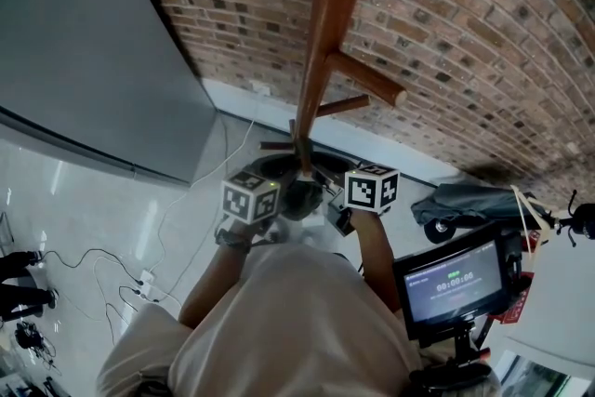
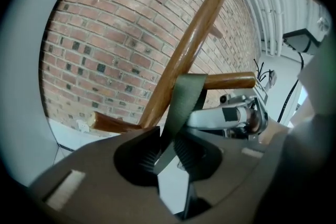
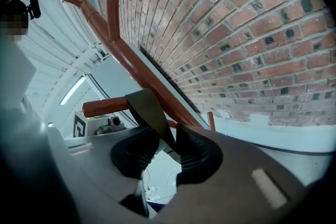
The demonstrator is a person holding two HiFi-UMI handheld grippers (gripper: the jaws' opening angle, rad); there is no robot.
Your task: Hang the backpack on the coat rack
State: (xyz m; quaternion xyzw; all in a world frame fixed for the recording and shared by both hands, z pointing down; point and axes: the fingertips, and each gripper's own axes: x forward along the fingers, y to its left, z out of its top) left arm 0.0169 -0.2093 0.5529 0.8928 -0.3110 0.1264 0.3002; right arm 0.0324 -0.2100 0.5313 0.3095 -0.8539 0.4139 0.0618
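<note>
**A:** Head view?
**B:** I'm holding left gripper [image 1: 284, 202] and right gripper [image 1: 328, 205] side by side at the coat rack [image 1: 325, 42].
**A:** Left gripper view?
**B:** My jaws are standing apart, and the backpack strap [image 2: 185, 102] is rising between them, over the peg [image 2: 231, 81].
**A:** Right gripper view?
**B:** Jaws apart too, strap passing between.

The coat rack [image 1: 325, 23] is smooth, varnished wood with a warm gloss along its pole and pegs. The strap [image 2: 185, 96] is matt, finely woven cloth. The brick wall [image 1: 483, 42] looks rough and dry, while the pale floor [image 1: 84, 209] is glossy and reflective.
</note>
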